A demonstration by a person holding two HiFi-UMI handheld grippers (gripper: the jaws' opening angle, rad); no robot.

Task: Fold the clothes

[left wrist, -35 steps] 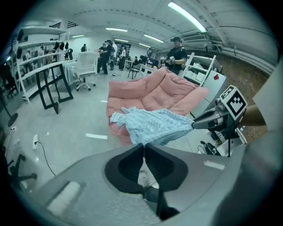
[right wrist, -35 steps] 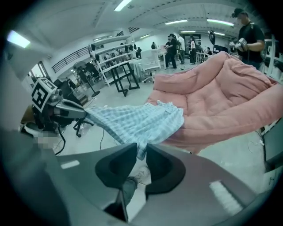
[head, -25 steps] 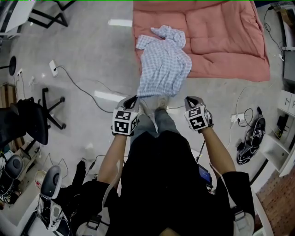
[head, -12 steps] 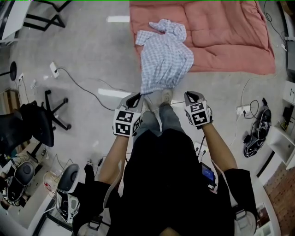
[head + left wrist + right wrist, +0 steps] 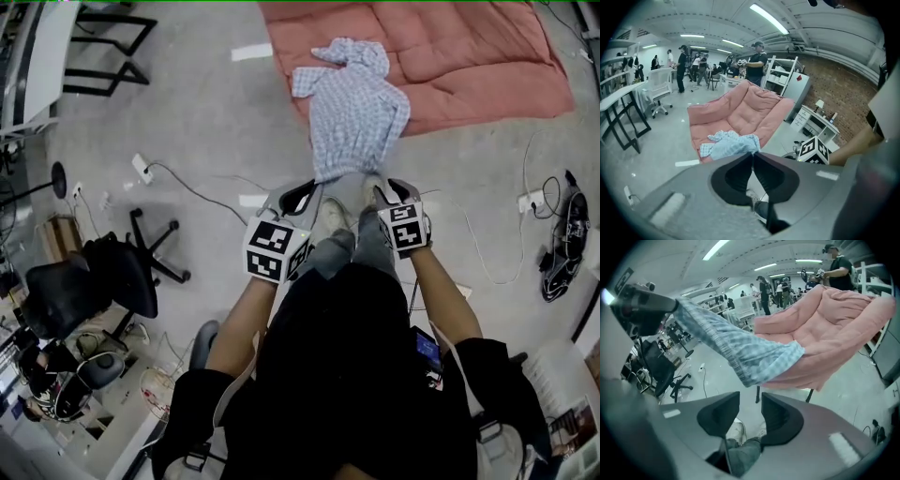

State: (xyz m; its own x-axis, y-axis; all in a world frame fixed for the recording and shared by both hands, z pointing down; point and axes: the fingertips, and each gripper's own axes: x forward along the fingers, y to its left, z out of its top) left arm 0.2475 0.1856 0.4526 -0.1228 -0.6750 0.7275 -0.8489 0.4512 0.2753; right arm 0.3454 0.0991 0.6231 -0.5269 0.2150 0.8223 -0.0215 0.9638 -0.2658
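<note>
No words, numbers or brand names can be read anywhere. The only printed marks are black-and-white square patterns on the left marker cube (image 5: 272, 251) and right marker cube (image 5: 405, 228), spelling nothing.

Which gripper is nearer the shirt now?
Left. The left gripper is shut on the shirt at its hem. The right gripper has just been opening its jaws, which are empty and sit just short of that hem.

Blue-and-white checked shirt (image 5: 359, 108) on the pink quilt (image 5: 469, 56).
Its collar end lay bunched near the quilt's left edge; the body stretched past the near edge, hem lifted off the floor.
</note>
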